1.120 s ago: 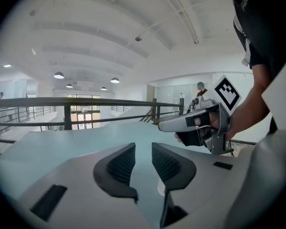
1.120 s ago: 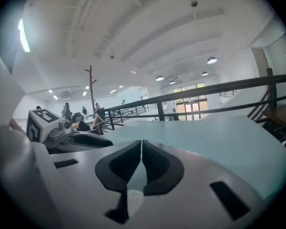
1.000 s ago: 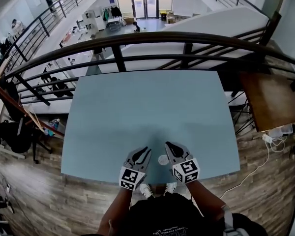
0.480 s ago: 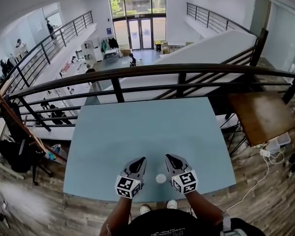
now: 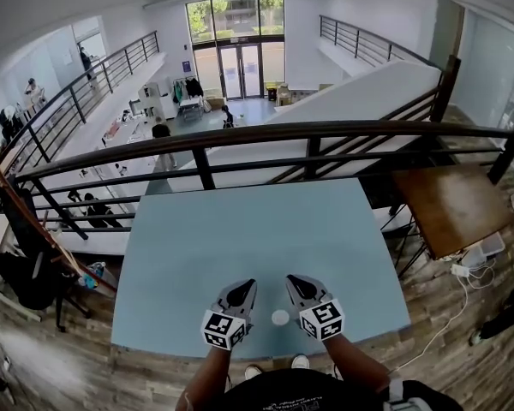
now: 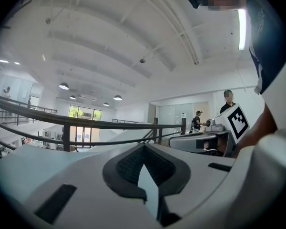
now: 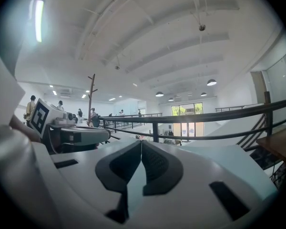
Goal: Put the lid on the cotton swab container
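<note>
The cotton swab container (image 5: 280,317), at six o'clock on the table (image 5: 240,221), looks lidded, so the task seems finished. The left gripper (image 5: 243,287) and right gripper (image 5: 295,282) flank it, jaws closed and empty.

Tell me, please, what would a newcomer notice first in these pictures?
First comes the wide light-blue table, which stands against a black railing at its far side. At the table's near edge, the left gripper and the right gripper, both shut and empty, flank a small white round container.
</note>
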